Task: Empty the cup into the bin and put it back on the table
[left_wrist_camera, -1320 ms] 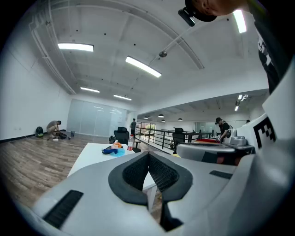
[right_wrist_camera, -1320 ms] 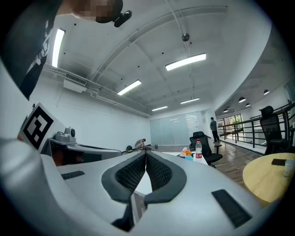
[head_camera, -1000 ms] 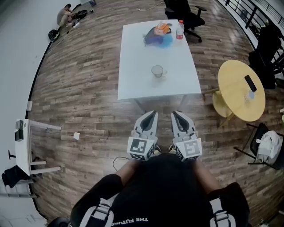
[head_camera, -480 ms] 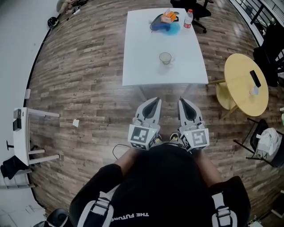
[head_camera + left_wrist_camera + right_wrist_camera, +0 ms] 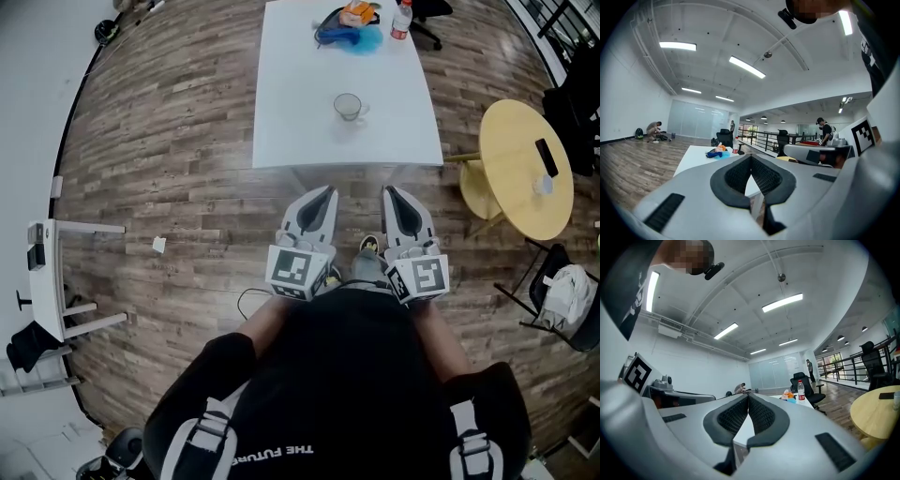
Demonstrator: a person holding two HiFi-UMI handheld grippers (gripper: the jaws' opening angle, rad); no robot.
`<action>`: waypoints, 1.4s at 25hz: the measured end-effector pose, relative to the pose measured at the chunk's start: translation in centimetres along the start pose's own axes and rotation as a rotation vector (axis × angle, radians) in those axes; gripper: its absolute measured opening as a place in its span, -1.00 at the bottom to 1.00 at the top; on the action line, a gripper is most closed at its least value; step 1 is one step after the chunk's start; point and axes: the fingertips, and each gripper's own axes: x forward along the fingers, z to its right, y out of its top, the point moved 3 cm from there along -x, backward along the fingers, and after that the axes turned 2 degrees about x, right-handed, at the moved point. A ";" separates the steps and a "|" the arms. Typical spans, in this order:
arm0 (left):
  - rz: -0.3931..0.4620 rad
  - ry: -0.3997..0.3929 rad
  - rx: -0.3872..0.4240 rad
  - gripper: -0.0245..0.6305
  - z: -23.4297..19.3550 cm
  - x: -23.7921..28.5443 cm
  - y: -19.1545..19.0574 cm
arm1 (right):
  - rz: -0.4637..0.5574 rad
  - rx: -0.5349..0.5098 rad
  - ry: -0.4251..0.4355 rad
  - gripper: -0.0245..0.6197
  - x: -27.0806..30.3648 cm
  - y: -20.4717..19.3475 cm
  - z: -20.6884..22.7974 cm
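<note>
1. Left gripper (image 5: pixel 327 191) and right gripper (image 5: pixel 388 191) are held side by side, jaws pressed together on nothing.
2. The cup (image 5: pixel 348 107) stands upright on the white table (image 5: pixel 291 103), well ahead of both.

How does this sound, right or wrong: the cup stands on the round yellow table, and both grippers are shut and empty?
Wrong in one respect. The head view shows the cup standing on the white rectangular table, not the round yellow table. The rest holds: the left gripper and the right gripper are both shut and empty.
</note>
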 end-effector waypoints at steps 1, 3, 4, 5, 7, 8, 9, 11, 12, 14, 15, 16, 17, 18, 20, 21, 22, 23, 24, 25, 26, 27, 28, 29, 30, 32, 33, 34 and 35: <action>0.000 0.004 0.004 -0.86 -0.1 0.7 0.1 | 0.001 0.003 -0.001 -0.87 0.4 0.0 0.8; 0.000 0.014 0.009 -0.86 -0.2 2.4 0.4 | -0.002 0.003 0.003 -0.87 1.1 0.0 2.4; -0.003 0.019 0.010 -0.86 -0.2 3.4 0.6 | -0.004 0.000 0.007 -0.87 1.6 0.0 3.2; -0.009 0.022 0.011 -0.86 -0.3 4.4 0.7 | -0.004 -0.004 0.010 -0.87 2.1 0.1 4.1; -0.030 0.024 0.008 -0.86 -0.4 6.6 0.6 | -0.003 -0.015 0.015 -0.87 3.2 0.4 5.9; -0.039 0.025 0.007 -0.86 -0.4 7.8 0.6 | -0.001 -0.020 0.020 -0.87 3.7 0.5 6.9; -0.045 0.027 0.008 -0.86 -0.3 8.8 0.6 | 0.001 -0.024 0.026 -0.87 4.2 0.6 7.9; -0.056 0.037 0.015 -0.86 -0.1 10.7 0.7 | 0.006 -0.022 0.041 -0.87 5.0 0.7 9.7; -0.060 0.043 0.020 -0.86 0.0 11.5 0.8 | 0.007 -0.019 0.046 -0.87 5.4 0.7 10.6; -0.065 0.057 0.030 -0.86 -0.2 12.9 1.0 | 0.005 -0.013 0.049 -0.87 6.1 0.6 12.0; -0.070 0.064 0.032 -0.86 -0.3 13.4 1.1 | 0.003 -0.006 0.048 -0.87 6.5 0.5 12.6; -0.076 0.070 0.033 -0.86 -0.5 13.8 1.0 | 0.000 0.003 0.048 -0.87 6.8 0.4 13.1; -0.082 0.074 0.035 -0.86 -0.7 14.1 1.0 | -0.002 0.011 0.050 -0.87 7.1 0.3 13.4; -0.087 0.077 0.037 -0.86 -0.9 14.4 0.9 | -0.004 0.016 0.053 -0.87 7.4 0.3 13.5; -0.094 0.081 0.040 -0.86 -1.5 14.8 0.8 | -0.009 0.021 0.060 -0.87 8.1 0.1 13.6; -0.097 0.083 0.040 -0.86 -1.8 15.0 0.7 | -0.011 0.021 0.061 -0.87 8.5 -0.1 13.7; -0.100 0.084 0.040 -0.86 -2.2 15.2 0.6 | -0.015 0.021 0.059 -0.87 8.9 -0.2 13.8; -0.100 0.082 0.042 -0.86 -2.7 15.5 0.6 | -0.019 0.021 0.055 -0.87 9.3 -0.3 13.9; -0.098 0.078 0.044 -0.86 -3.2 15.8 0.5 | -0.023 0.019 0.051 -0.87 9.8 -0.5 13.9; -0.095 0.073 0.044 -0.86 -3.8 16.2 0.5 | -0.028 0.014 0.045 -0.87 10.4 -0.6 14.0; -0.092 0.068 0.042 -0.86 -4.5 16.6 0.4 | -0.033 0.009 0.039 -0.87 11.1 -0.7 14.1; -0.091 0.062 0.039 -0.86 -5.2 16.9 0.4 | -0.036 0.003 0.032 -0.87 11.8 -0.8 14.1; -0.090 0.056 0.036 -0.86 -5.9 17.3 0.3 | -0.040 -0.002 0.024 -0.87 12.5 -0.9 14.1; -0.091 0.050 0.033 -0.86 -6.6 17.5 0.2 | -0.044 -0.005 0.016 -0.87 13.3 -1.0 14.0; -0.092 0.044 0.030 -0.86 -7.3 17.8 0.1 | -0.048 -0.008 0.009 -0.87 14.0 -1.1 14.0; -0.090 0.032 0.027 -0.86 -8.9 18.6 0.1 | -0.057 -0.017 0.000 -0.87 15.8 -1.3 13.8; -0.089 0.027 0.026 -0.86 -9.8 18.9 0.1 | -0.062 -0.021 -0.003 -0.87 16.9 -1.4 13.6; -0.087 0.020 0.024 -0.86 -10.7 19.3 0.1 | -0.066 -0.025 -0.007 -0.87 17.9 -1.5 13.4; -0.087 0.012 0.022 -0.86 -11.5 19.6 0.1 | -0.070 -0.027 -0.011 -0.87 18.9 -1.6 13.2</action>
